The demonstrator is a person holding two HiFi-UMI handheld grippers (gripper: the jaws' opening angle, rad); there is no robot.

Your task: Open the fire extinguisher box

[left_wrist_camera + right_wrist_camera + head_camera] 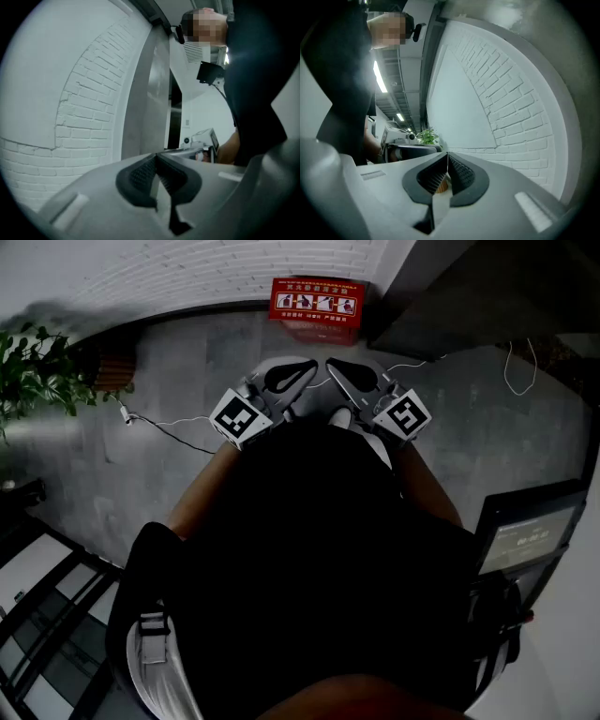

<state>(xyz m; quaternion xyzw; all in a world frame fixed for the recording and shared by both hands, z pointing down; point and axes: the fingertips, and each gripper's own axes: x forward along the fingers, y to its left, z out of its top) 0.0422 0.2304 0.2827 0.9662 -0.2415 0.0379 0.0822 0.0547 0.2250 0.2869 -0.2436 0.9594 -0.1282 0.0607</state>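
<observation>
Left tongs [302,373]: held in my left hand in front of my body, pointing forward and inward. Jaws together at the tips, nothing between them; the left gripper view [156,155] shows the ribbed pads meeting. Marker cube [240,418] at the rear.

Right tongs [339,373]: held in my right hand, just beside the left pair, tips angled toward it. Jaws closed and empty; in the right gripper view [447,155] the pads meet in a thin line.

Surroundings, left to right:
- Potted plant [37,367], far left, by the wall.
- Thin cable [159,423], lying on the grey floor [141,474], left of my tongs.
- White brick wall [187,268], curved, along the top.
- Fire extinguisher box [317,306]: red, on the floor at the foot of the wall, ahead of both tongs and well apart from them. Its printed top faces up.
- White cord [520,367], looped on the floor, right.
- Dark screen [530,535], lower right, beside me.
</observation>
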